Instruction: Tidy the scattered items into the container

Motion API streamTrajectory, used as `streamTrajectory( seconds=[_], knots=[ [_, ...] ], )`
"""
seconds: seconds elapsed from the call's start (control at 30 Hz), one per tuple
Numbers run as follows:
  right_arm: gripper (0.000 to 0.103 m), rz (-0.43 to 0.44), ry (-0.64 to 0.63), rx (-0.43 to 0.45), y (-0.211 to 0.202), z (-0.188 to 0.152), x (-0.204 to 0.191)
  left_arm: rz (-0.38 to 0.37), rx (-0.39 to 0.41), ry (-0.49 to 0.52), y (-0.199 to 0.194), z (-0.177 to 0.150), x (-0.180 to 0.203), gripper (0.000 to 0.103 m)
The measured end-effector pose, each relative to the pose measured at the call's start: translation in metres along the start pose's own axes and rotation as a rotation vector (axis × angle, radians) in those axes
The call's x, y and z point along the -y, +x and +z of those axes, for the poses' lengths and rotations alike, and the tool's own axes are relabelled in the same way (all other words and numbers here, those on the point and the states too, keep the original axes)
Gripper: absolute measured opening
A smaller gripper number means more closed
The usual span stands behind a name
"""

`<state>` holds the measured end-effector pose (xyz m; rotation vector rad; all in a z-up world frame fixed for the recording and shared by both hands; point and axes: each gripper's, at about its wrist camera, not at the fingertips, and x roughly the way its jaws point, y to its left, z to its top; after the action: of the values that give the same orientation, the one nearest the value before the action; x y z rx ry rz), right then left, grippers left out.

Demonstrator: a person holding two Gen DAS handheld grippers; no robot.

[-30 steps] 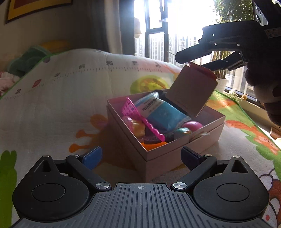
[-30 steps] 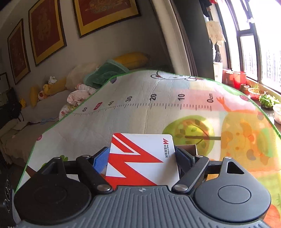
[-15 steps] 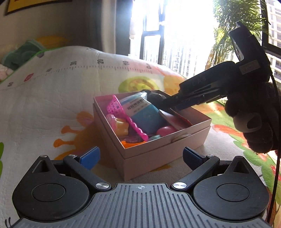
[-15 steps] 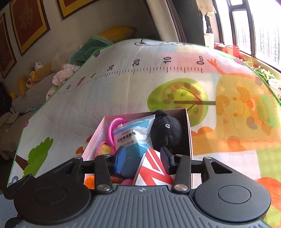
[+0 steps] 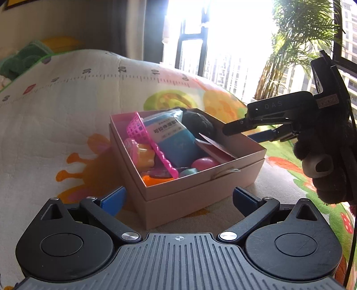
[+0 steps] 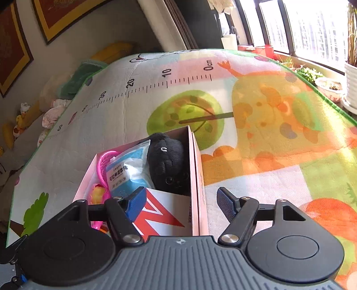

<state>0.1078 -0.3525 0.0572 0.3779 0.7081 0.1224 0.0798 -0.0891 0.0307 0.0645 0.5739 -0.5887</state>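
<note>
Sunlit bedroom, tall windows [image 5: 223, 44], framed pictures [image 6: 58, 13] on the wall, and a bed covered by a cartoon play mat [image 6: 256, 107] as the working surface. Pink box [image 5: 200, 187] sitting in the middle of the mat, already holding a black plush toy [image 6: 167, 165], a blue-and-white packet [image 6: 127, 171], a pink plastic scoop [image 5: 142, 133] and several small coloured toys.

Red-and-white card [image 6: 165, 214] lying inside the box against its right wall, slanted over the other contents. Right tool [image 6: 181, 200] opening just above it, blue pads apart, nothing pressed between them; card released, or very nearly. Left tool [image 5: 178, 198] spread wide and empty, hovering in front of the near corner of the box.

To finish the step well, judging from this: let the jaws finish spreading before lifting, then draw straight back and up, clear of the right wall, so no pad catches the card's edge and flips it out. No push needed from the left tool; best kept away from the rim.

Readable writing: ruler markings "0cm", "10", "20", "30" and "60" printed across the mat; "DAS" moulded on the right tool's arm in the left view; Chinese characters on the packet label; a bold red zigzag logo on the card, its small print too fine to read.
</note>
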Motion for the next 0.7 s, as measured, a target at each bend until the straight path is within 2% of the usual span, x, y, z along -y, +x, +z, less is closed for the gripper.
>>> streamTrajectory(
  seconds=[0.07,0.2,0.53,0.6,0.67,0.7],
  knots=[
    [0.071,0.070,0.026,-0.022,0.003,-0.005,0.002,-0.018,-0.006,0.003,0.001,0.001,0.000,0.103],
    [0.076,0.069,-0.027,0.009,0.004,-0.009,-0.016,-0.021,-0.007,-0.005,-0.002,0.002,-0.004,0.103],
    [0.077,0.148,-0.084,-0.019,0.034,-0.007,-0.066,0.138,0.003,-0.034,-0.015,0.001,-0.034,0.103],
    [0.077,0.141,-0.111,0.017,0.032,-0.007,-0.074,0.194,-0.002,-0.028,-0.017,-0.001,-0.034,0.103],
    [0.079,0.089,-0.153,0.079,0.020,-0.011,-0.079,0.227,-0.005,-0.040,-0.020,-0.006,-0.033,0.103],
    [0.087,0.054,-0.175,0.106,0.012,-0.015,-0.080,0.243,-0.008,-0.053,-0.023,-0.010,-0.032,0.103]
  ],
)
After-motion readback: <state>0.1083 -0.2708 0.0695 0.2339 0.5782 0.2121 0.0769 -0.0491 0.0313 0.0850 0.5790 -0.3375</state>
